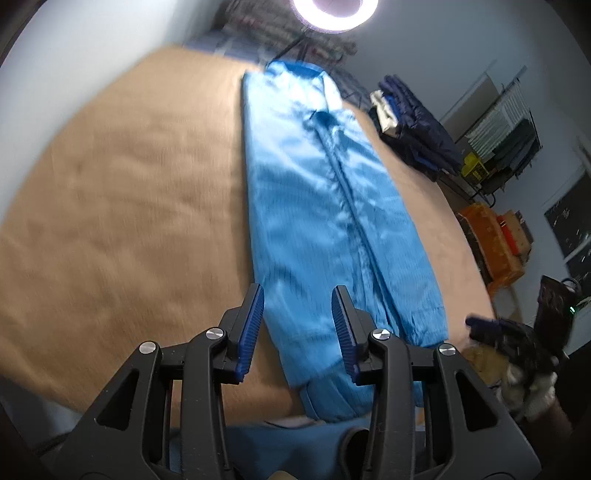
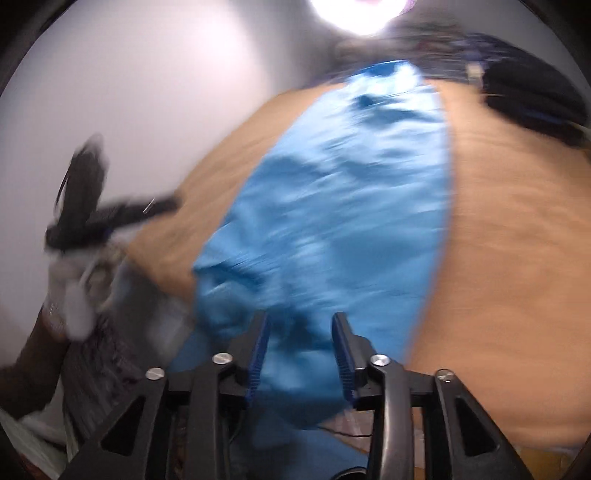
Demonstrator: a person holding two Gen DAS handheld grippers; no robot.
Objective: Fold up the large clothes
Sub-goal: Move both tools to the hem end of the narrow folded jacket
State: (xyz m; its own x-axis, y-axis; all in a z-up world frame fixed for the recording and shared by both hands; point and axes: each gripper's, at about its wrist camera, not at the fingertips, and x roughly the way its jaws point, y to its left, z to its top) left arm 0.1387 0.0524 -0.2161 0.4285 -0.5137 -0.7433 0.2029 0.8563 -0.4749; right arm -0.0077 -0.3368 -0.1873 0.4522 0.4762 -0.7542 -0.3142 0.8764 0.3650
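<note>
A long shiny light-blue garment [image 1: 325, 206] lies folded into a narrow strip on a tan-covered table [image 1: 122, 206], running from the far edge to the near edge. It also shows in the right wrist view [image 2: 332, 206], blurred. My left gripper [image 1: 297, 328] is open and empty, above the near end of the garment. My right gripper [image 2: 300, 354] is open and empty over the garment's near end. The right gripper shows at the left wrist view's right edge [image 1: 491, 328]; the left gripper shows in the right wrist view [image 2: 110, 214].
A pile of dark blue clothes [image 1: 417, 129] sits at the table's far right corner. A ring light [image 1: 334, 14] shines overhead. Shelves and orange boxes [image 1: 495, 240] stand to the right of the table. A pale wall lies to the left.
</note>
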